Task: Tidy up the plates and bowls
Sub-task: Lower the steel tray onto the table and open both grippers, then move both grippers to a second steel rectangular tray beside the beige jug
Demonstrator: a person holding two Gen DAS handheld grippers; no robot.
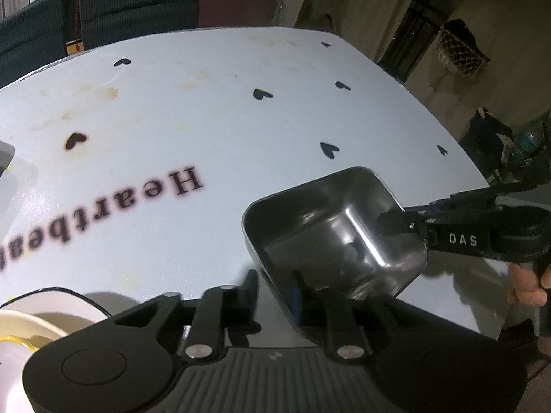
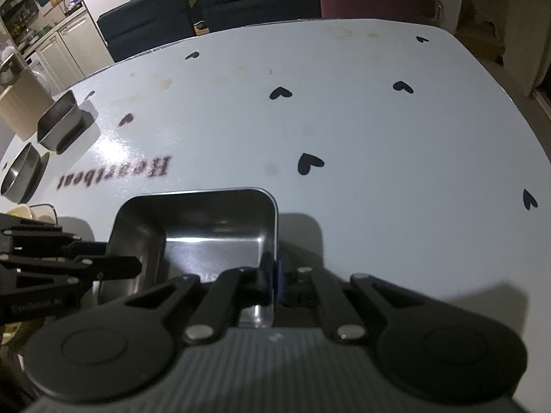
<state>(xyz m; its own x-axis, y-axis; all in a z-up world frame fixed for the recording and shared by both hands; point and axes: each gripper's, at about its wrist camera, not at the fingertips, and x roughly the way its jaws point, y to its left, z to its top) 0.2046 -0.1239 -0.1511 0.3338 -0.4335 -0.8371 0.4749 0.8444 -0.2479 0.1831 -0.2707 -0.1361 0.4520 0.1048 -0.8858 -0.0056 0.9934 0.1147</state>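
Right gripper point(image 2: 272, 277) pinches right wall of square steel bowl point(image 2: 206, 237), held over near edge of white heart-print table point(image 2: 378, 130). Left gripper point(image 1: 273, 290), fingers narrowly parted, straddles bowl's left rim, pads not pressing. Two more steel bowls point(image 2: 60, 120) far left.

Square steel bowl point(image 2: 213, 234) among other dishes on the table.
Shiny, empty, tilted; another square bowl point(image 2: 60, 120) and a round one point(image 2: 20, 172) stand far left.
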